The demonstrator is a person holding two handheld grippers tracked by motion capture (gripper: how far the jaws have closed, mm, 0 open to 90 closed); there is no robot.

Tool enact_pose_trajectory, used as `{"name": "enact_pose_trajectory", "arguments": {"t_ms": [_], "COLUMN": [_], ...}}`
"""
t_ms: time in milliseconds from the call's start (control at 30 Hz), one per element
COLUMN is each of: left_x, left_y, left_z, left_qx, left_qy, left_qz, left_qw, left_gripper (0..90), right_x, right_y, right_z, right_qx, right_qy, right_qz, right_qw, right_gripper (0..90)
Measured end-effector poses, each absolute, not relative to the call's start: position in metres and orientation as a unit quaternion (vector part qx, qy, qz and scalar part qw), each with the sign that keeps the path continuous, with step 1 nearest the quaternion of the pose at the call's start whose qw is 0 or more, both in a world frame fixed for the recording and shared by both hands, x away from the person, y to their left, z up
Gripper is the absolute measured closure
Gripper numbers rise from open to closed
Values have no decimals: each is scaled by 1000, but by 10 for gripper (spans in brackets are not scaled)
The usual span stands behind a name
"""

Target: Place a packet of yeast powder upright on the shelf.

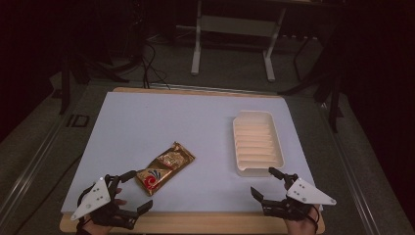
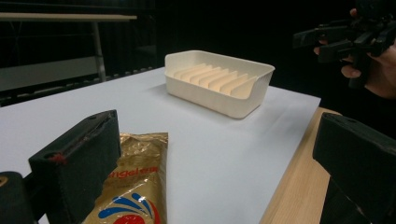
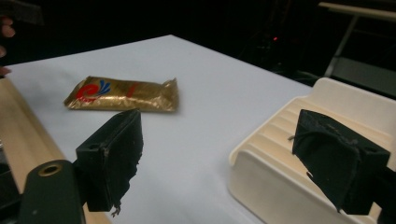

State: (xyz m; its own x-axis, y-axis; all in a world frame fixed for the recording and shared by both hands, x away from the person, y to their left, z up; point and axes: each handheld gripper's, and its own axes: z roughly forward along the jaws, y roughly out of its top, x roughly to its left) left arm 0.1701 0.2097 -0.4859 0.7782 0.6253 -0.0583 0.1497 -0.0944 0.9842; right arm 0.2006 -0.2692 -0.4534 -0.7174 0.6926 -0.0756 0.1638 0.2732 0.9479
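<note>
- Near the front left corner of the white table top, the left gripper is hovering with its jaws spread wide apart and nothing between them.
- Just beyond its far jaw, a gold snack packet is lying flat on the table, slanting from near left to far right, with its red and blue printed end nearest that gripper.
- From the left gripper view, the packet is sitting just beside the left-hand jaw, partly hidden behind it, and no jaw is touching it as far as the pictures are showing.
- Over at the near right edge, the right gripper is also standing wide open and gripping nothing.
- Its far jaw is hanging just by the near end of a cream ribbed tray, which is sitting on the right half of the table with its long side running near to far.
- From the right gripper view, one jaw is appearing over the tray, and the packet is lying well apart to the left.
- A wooden edge is showing along the near side, under both hands.
</note>
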Motion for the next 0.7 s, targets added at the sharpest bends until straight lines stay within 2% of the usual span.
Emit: {"name": "enact_pose_trajectory", "arguments": {"t_ms": [233, 433, 533, 700], "left_x": [169, 167, 167, 164], "left_y": [209, 206, 198, 185], "left_z": [-484, -481, -480, -472], "left_qx": [711, 706, 697, 701], "left_qy": [266, 268, 264, 256], "left_qz": [185, 172, 131, 126], "left_qw": [624, 633, 654, 654], "left_gripper": [19, 19, 19, 19], "right_x": [198, 193, 192, 191], "right_y": [-267, -265, -265, -264], "right_z": [-452, -448, -447, -446], "right_qx": [266, 252, 254, 253], "right_qy": [766, 765, 764, 763], "right_qz": [532, 541, 544, 544], "right_qw": [244, 241, 236, 240], "right_gripper": [159, 121, 113, 113]}}
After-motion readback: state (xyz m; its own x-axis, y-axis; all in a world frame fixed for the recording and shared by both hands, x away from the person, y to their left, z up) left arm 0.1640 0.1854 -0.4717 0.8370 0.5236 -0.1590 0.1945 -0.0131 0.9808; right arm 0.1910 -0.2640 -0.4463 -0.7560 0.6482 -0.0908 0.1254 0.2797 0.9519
